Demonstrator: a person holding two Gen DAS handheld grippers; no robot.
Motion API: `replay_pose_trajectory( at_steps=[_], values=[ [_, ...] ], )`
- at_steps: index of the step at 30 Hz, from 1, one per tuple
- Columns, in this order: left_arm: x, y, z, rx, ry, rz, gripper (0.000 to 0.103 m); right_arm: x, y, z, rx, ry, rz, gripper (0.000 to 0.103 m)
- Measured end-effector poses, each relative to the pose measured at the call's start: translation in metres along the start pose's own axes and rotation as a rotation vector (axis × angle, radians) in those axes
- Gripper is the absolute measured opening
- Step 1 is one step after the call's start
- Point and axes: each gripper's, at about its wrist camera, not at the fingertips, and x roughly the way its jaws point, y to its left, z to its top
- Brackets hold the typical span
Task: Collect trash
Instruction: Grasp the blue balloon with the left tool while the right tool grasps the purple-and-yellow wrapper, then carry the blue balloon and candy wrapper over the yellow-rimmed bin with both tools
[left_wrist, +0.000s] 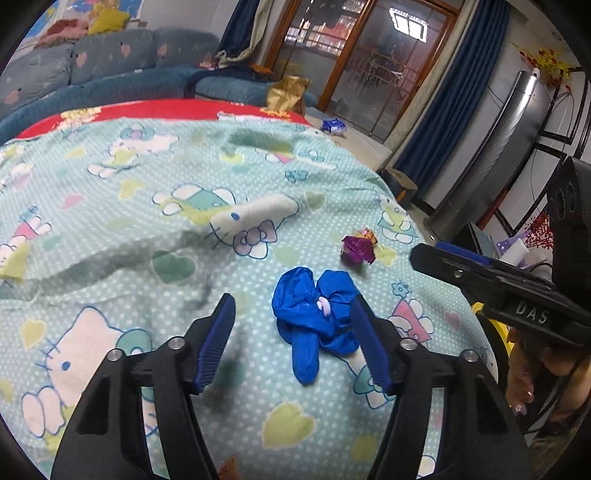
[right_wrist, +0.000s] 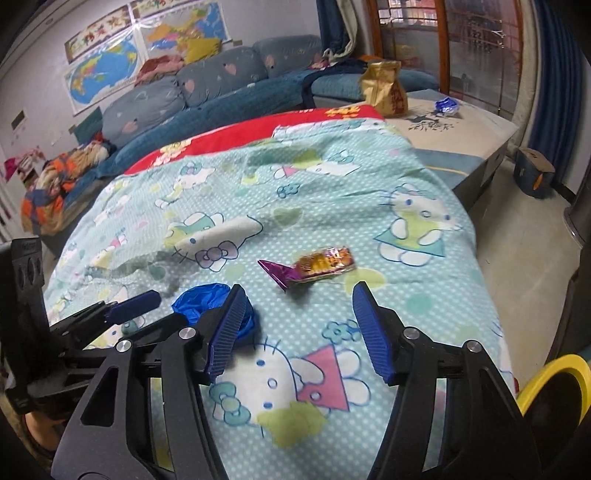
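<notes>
The left gripper (left_wrist: 295, 336) hovers low over a blanket (left_wrist: 122, 229) printed with cartoon cats on a pale green dotted ground; its jaws stand wide and hold nothing. Between the blue ribbed pads (left_wrist: 216, 343) lies a crumpled blue bag (left_wrist: 314, 314), nearer the right pad than the left, apparently touching or overlapping it. The bag is glossy thin film, bunched into several rounded lobes around a small pale knot or cap at the centre, with one longer lobe pointing toward the camera. Beyond it and to the right, apart from the bag, lies a wrapper (left_wrist: 358, 245), seen end-on here as a crinkled purple foil shape with a gold edge. Further right, the right gripper (left_wrist: 458, 264) enters the left wrist view from the side. In the right wrist view, the left gripper (right_wrist: 144, 310) appears at the left edge with the bag (right_wrist: 201, 301) partly hidden behind the right gripper's left finger. The right gripper (right_wrist: 295, 332) hangs above the blanket (right_wrist: 424, 295), jaws wide and holding nothing. Ahead of its gap lies the wrapper (right_wrist: 314, 266): a flat oblong packet, purple foil at its pointed left end, orange and gold print along the body, clear film at the seams. A yellow bin (right_wrist: 554, 384) shows its rim at the lower right, beside the blanket's edge.
</notes>
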Motion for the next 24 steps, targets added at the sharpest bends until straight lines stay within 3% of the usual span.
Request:
replay_pose_trajectory(
  at_steps=[3,5,8,13,15,18,24],
  values=[
    [0.012,0.002,0.000,-0.003,0.037,-0.016,0.044,0.014,0.004,0.002,-0.018,0.024,0.001,0.049],
    [0.018,0.004,-0.001,-0.010,0.060,-0.039,0.028,0.023,0.006,0.003,-0.025,0.041,-0.002,0.046],
    [0.018,0.002,-0.003,0.002,0.063,-0.061,0.016,0.035,0.008,0.004,-0.032,0.058,-0.006,0.041],
    [0.015,-0.005,-0.006,0.037,0.057,-0.065,0.011,0.052,0.009,0.006,-0.039,0.083,-0.003,0.032],
    [0.013,-0.008,-0.007,0.049,0.055,-0.067,0.011,0.058,0.009,0.006,-0.042,0.090,-0.005,0.022],
    [0.010,-0.011,-0.009,0.060,0.052,-0.066,0.011,0.058,0.008,0.005,-0.039,0.083,0.001,0.014],
    [0.003,-0.019,-0.008,0.063,0.035,-0.081,0.011,0.034,0.003,0.000,-0.024,0.028,0.019,0.011]
  ],
)
